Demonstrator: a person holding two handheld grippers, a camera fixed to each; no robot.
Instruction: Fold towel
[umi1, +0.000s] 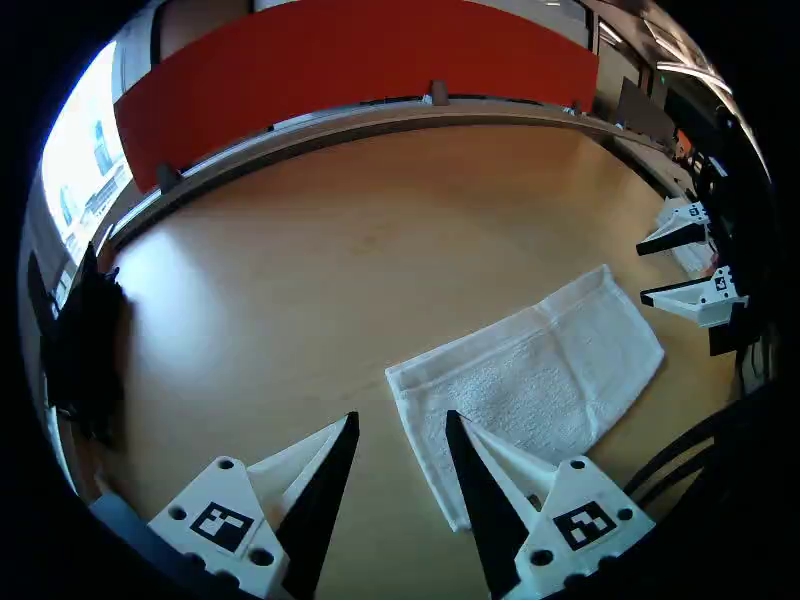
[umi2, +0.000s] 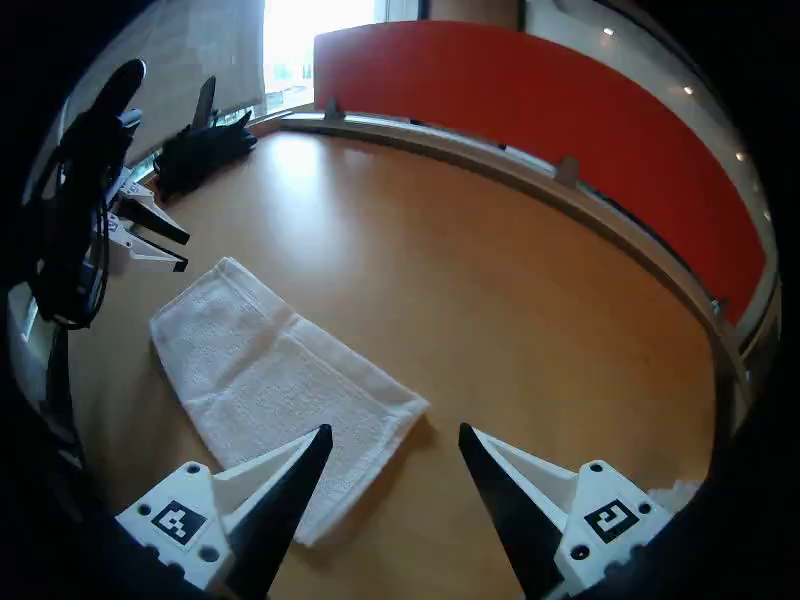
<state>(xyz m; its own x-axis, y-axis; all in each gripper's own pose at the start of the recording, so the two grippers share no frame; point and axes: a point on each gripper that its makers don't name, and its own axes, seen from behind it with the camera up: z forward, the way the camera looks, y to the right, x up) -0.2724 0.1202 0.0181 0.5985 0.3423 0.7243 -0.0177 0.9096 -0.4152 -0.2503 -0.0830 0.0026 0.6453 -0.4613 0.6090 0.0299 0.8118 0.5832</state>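
Left gripper: my fingers stand wide apart with nothing between them; the right finger's tip overlaps the towel's near edge, and I cannot tell if it touches.
Right gripper: spread just as wide, holding nothing; its left finger sits over the towel's near corner.
Towel: white, flat rectangle on the wooden table, between my two grippers.
Red partition: far ahead of both.
Dark bundle: beyond the left gripper; I cannot identify it.

A folded white towel lies flat on the wooden table.
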